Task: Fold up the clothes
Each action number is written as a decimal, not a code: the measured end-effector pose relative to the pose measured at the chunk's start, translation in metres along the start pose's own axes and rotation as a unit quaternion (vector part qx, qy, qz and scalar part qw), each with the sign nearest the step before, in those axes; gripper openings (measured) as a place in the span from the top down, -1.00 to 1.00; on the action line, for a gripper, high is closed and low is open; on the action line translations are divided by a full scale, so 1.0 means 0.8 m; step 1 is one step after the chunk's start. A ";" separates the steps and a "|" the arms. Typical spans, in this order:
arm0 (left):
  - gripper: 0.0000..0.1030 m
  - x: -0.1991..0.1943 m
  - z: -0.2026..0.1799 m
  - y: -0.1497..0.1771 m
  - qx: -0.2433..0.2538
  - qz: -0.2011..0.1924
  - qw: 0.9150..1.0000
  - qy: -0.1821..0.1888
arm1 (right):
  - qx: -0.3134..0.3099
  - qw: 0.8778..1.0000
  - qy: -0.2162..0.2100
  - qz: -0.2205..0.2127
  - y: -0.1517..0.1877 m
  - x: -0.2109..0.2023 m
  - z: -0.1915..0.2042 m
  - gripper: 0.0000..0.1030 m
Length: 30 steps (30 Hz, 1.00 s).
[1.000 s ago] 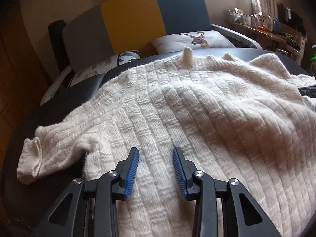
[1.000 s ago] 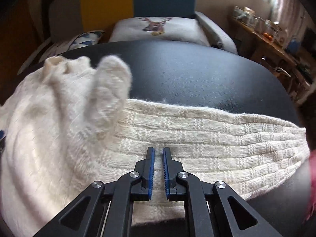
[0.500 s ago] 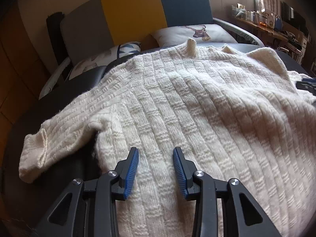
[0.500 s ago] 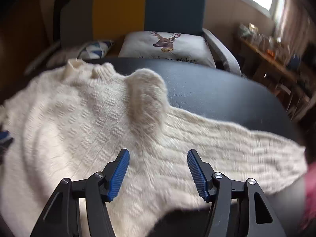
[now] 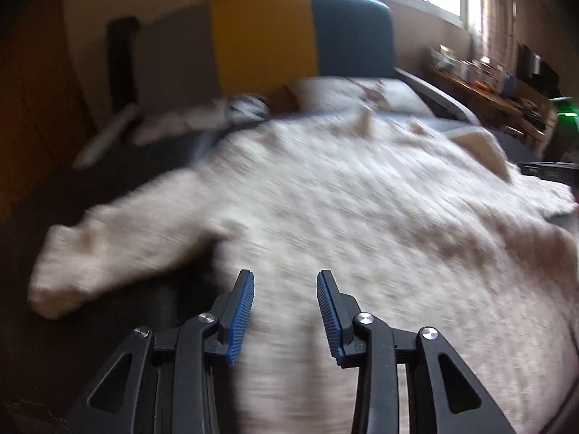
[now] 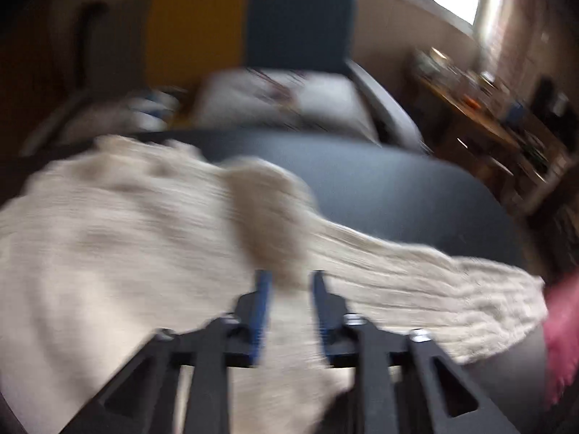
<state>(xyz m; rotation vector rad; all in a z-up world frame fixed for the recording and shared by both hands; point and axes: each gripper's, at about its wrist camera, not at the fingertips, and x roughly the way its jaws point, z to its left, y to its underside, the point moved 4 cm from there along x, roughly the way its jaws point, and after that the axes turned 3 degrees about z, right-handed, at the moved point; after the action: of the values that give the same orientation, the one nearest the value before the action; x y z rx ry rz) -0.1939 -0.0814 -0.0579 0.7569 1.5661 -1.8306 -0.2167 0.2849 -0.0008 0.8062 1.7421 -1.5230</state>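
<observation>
Left wrist view, smeared by motion blur, shows the left tool with its blue-padded fingers spread apart and nothing between them, poised over the near hem of the cream cable-knit wool sweater. That sweater lies spread flat on the dark round desk, its body reaching ahead of the tool toward the neckline at the far side, and one sleeve stretching off to the tool's left onto bare dark surface. Beyond the desk stands a grey, yellow and blue panelled sofa with a pale printed cushion on its seat. At the right edge of this view a dark part of the other tool shows just above the knit. Right wrist view, blurrier still, has the right tool with its fingers partly apart, and a raised fold of the sweater sits in the gap between them; whether the pads press the knit cannot be told. Ahead and to that tool's right the other sleeve lies stretched across the desk, ending near a pink cloth at the frame's edge.
</observation>
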 end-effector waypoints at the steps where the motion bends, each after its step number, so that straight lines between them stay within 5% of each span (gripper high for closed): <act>1: 0.29 -0.002 0.019 -0.006 -0.001 -0.012 0.999 -0.031 | -0.016 1.000 -0.020 -0.001 0.004 -0.006 0.024 -0.04; 3: 0.27 0.004 0.062 -0.016 -0.005 -0.012 0.995 -0.099 | -0.048 0.997 -0.060 0.004 0.014 -0.012 0.073 -0.04; 5: 0.25 0.010 0.102 -0.021 -0.016 -0.005 0.993 -0.121 | -0.068 0.994 -0.087 0.027 0.028 0.001 0.115 -0.04; 15: -0.30 0.061 0.225 0.012 0.000 0.039 0.990 -0.136 | -0.027 0.995 -0.090 0.025 0.080 0.022 0.142 -0.17; 20: -0.28 0.072 0.241 0.026 -0.006 0.026 0.995 -0.097 | -0.027 0.997 -0.075 0.013 0.082 0.019 0.145 -0.20; 23: -0.05 0.075 0.252 0.031 -0.036 0.031 0.997 -0.063 | -0.024 0.997 -0.074 0.009 0.083 0.023 0.146 -0.21; 24: 0.41 0.076 0.254 0.031 -0.043 0.036 0.997 -0.056 | -0.024 0.997 -0.072 0.008 0.083 0.023 0.146 -0.22; 26: 0.88 0.074 0.260 0.030 -0.061 0.039 0.997 -0.040 | -0.024 0.997 -0.070 0.007 0.084 0.022 0.146 -0.22; 30: 0.92 0.056 0.281 0.022 -0.107 0.026 0.994 0.000 | -0.024 0.997 -0.070 0.007 0.084 0.023 0.145 -0.22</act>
<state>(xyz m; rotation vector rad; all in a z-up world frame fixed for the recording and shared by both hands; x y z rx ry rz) -0.2178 -0.3097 -0.0716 0.6905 1.6928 -1.5944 -0.1622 0.1783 -0.0643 0.6699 1.6601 -1.4860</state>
